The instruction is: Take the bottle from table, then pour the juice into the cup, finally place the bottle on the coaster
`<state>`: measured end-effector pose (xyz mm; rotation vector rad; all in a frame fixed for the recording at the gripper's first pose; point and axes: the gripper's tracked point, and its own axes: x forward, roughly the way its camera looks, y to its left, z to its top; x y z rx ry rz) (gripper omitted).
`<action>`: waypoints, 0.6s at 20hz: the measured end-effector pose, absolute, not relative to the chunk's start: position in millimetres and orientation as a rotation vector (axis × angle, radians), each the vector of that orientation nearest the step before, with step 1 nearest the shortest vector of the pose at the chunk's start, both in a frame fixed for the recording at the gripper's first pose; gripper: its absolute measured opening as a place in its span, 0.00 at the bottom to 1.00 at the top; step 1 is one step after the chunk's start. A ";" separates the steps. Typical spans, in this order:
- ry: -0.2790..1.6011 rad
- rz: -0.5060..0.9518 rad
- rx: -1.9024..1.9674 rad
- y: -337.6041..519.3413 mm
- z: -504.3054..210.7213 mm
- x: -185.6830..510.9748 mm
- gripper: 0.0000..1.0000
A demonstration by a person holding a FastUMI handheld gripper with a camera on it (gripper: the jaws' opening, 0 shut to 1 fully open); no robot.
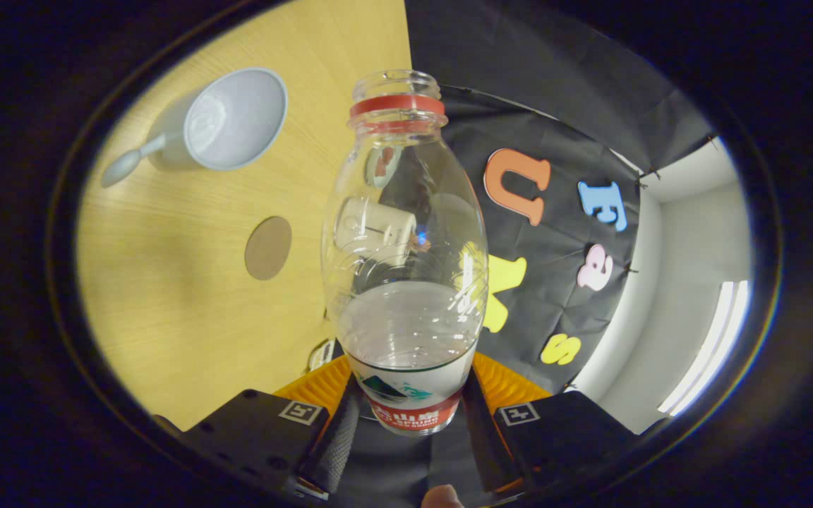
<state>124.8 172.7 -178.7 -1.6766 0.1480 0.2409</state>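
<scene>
We have the bottle (406,254) off the counter (166,296) and in the hand-held gripper (410,416), so step one looks done. Both fingers are closed in on the labelled lower body of the bottle, one pressing each side; the jaws stand only as wide as the bottle. It sits upright relative to the fingers, open mouth pointing away from us, no cap on, red ring at the neck.

Liquid is clear and fills roughly the lower third. The cup (226,120) is pale grey with a handle, lies beyond the fingers, well apart from the bottle. Its inside looks dry, though distortion at that range makes this hard to confirm. We judge the pour as not yet started.

The coaster (268,248), a round brown disc, sits on the counter between cup and gripper, bare, nothing on it. Placement still open.

Remaining: carry the bottle over the cup, tip and pour, then set it down on the coaster.

Count: one bottle, one cup, one coaster, one gripper. A fingertip (442,497) of the person holding the rig shows behind the fingers.
</scene>
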 end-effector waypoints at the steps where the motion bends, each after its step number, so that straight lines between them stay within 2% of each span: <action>1: 0.169 0.248 -1.633 171.3 -182.4 121.9 0.76; 12: 0.399 0.399 -0.900 168.1 -213.6 77.5 0.77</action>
